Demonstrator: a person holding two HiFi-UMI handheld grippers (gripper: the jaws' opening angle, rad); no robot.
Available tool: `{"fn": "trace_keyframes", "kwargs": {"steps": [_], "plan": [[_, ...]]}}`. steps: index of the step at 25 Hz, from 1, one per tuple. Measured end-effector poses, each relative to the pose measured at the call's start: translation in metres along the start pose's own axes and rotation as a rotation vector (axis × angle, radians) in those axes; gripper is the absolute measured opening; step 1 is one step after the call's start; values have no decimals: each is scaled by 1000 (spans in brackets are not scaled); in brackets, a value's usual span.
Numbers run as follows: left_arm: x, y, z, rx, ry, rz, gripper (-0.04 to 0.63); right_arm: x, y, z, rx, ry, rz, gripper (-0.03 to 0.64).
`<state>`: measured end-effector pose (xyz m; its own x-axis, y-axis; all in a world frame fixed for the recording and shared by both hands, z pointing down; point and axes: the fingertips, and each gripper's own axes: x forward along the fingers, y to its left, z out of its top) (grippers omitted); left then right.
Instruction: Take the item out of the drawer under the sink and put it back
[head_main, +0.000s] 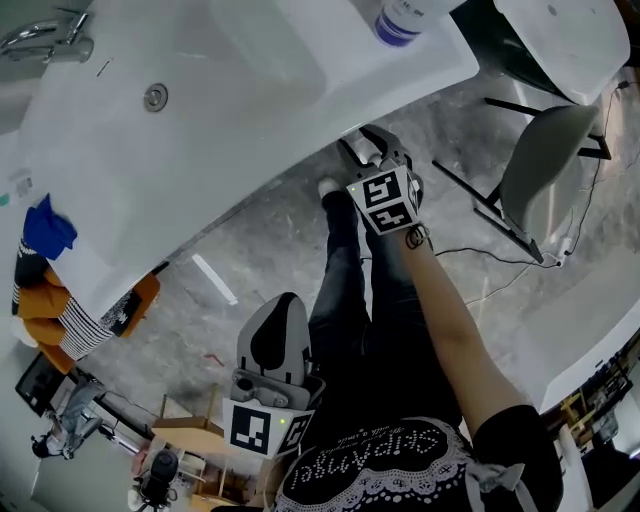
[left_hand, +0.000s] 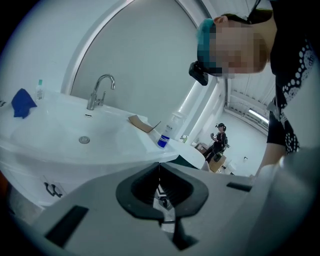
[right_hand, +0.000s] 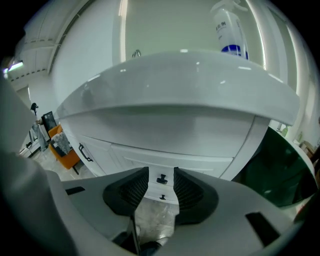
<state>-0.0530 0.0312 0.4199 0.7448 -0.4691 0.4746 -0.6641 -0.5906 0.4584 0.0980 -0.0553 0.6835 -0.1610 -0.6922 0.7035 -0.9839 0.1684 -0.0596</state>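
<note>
Two tools are in our hands. The left tool (head_main: 284, 303) hangs low beside our leg with its jaws pressed together and nothing between them; in its own view (left_hand: 159, 172) they meet in a thin seam. Above and ahead of it spreads the white counter (left_hand: 125, 150) with the sink (left_hand: 60, 132) sunk into it. The drain (left_hand: 84, 140) lies up and to the left of the jaws. The faucet (left_hand: 100, 90) rises behind it, and a blue cloth (left_hand: 22, 102) sits far off to the left. Just above the jaws and a little to the right stands a bottle (left_hand: 167, 132) with a blue base, with a piece of cardboard (left_hand: 140, 122) near it on its left.

The right tool (head_main: 372, 148) reaches under the counter's edge, angled downward. Its jaws stand apart and grip nothing (right_hand: 161, 186). Straight ahead of it, framed in the gap between the jaws, we see the small dark knob (right_hand: 161, 179) of a drawer (right_hand: 201, 161) under the sink. The jaws do not touch the knob. The drawer is shut, so its contents are hidden behind the front. A second knob (right_hand: 161, 197) shows just below the first. To the left of this tool a cabinet door carries a dark handle (right_hand: 85, 152). High above and to the right, the bottle (right_hand: 230, 35) stands on the counter (right_hand: 180, 95).
</note>
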Motion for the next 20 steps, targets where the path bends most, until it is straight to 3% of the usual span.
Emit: {"fn": "trace_keyframes", "kwargs": {"steps": [8, 14, 20], "plan": [[4, 4, -3, -14, 30, 23, 5, 57, -6, -36, 70, 94, 4, 144], [13, 2, -2, -52, 27, 16, 5, 83, -7, -49, 154, 92, 2, 144], [13, 13, -18, -29, 75, 30, 5, 105, -5, -51, 203, 64, 10, 144]]}}
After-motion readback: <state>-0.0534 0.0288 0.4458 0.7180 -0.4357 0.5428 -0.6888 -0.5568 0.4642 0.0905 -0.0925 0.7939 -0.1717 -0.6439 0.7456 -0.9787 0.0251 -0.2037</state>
